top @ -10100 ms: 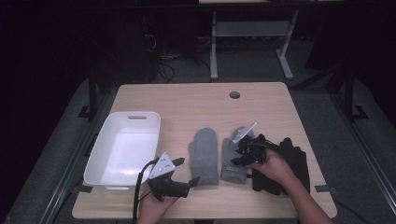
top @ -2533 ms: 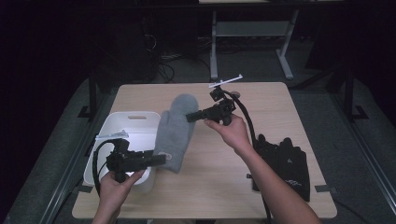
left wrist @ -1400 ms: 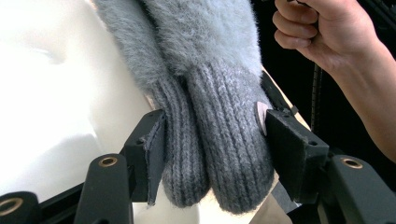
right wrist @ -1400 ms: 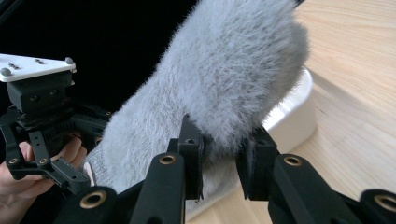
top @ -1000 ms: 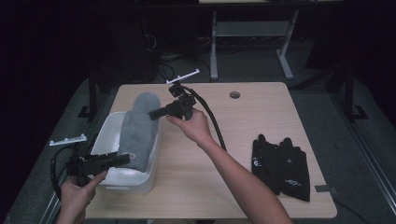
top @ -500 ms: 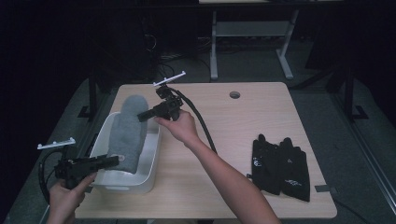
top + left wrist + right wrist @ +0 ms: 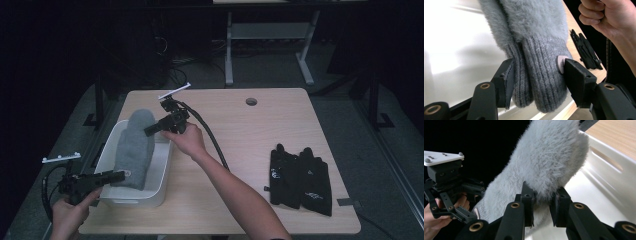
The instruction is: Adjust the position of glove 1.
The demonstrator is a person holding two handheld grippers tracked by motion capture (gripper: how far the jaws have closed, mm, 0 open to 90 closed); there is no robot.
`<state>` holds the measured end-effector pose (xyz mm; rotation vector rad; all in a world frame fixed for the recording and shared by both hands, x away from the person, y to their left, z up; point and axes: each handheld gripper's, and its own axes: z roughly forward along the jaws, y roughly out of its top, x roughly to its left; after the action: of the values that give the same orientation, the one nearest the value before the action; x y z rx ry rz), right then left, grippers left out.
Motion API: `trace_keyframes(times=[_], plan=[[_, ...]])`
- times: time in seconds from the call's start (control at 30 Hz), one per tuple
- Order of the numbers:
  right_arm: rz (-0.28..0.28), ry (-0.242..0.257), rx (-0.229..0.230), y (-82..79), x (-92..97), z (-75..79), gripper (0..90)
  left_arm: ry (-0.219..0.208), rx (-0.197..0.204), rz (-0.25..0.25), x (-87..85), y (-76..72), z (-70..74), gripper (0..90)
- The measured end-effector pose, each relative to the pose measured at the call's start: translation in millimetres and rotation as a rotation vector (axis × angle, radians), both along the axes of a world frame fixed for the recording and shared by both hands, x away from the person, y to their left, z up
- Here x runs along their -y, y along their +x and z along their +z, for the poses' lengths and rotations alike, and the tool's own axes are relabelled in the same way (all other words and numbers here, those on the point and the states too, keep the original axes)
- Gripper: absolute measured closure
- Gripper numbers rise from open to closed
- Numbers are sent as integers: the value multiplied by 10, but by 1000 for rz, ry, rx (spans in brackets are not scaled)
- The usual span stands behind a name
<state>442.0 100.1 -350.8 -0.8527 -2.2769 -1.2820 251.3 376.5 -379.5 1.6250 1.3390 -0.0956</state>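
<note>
Both grippers, left (image 7: 119, 174) and right (image 7: 148, 131), are clamped on the mittens (image 7: 135, 148); lower them level into the bin (image 7: 156, 184), then release.

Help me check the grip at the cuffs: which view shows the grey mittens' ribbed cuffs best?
The left gripper view: the ribbed cuffs sit close up between the left gripper jaws. The high view shows the grey mittens whole but small; the right gripper view shows their fuzzy end.

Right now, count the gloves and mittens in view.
4. Two grey mittens hang together over the white bin, held at both ends. Two black gloves lie side by side on the table's right. More may be hidden in the bin.
</note>
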Motion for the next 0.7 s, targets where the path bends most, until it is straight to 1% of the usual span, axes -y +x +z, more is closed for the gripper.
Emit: trace_keyframes(times=[0.03,0.07,0.1,0.13,0.17,0.2,0.23,0.3,0.37,0.57,0.6,0.63,0.7], plan=[[3,-6,6,1,-12,-16,748,-14,11,-4,-16,-14,-4,485],[12,-13,7,0,-28,-37,751,-14,11,-4,-16,-14,-4,576],[18,-18,2,-6,-46,-52,765,-16,19,-10,-26,-18,4,576],[31,-20,-7,-13,-64,-67,774,9,10,-6,-4,-11,6,560],[41,-42,-4,-25,-96,-99,775,18,-4,-11,12,-1,-2,532],[34,-70,7,-43,-130,-139,774,17,-8,-13,18,0,-9,520],[32,-78,-2,-50,-155,-179,774,23,-4,-4,24,-7,-9,508],[30,-91,-19,-35,-185,-256,775,27,1,-8,9,-14,-6,510],[31,-123,-17,-30,-211,-304,775,27,3,-2,1,-19,0,502],[44,-180,-3,-66,-276,-359,771,28,9,5,2,-8,1,473],[44,-180,-3,-66,-276,-359,771,28,9,5,2,-8,1,465],[39,-195,-1,-62,-273,-367,761,34,10,3,12,-8,4,462],[31,-208,13,-59,-266,-361,750,36,11,6,15,-8,4,449]])
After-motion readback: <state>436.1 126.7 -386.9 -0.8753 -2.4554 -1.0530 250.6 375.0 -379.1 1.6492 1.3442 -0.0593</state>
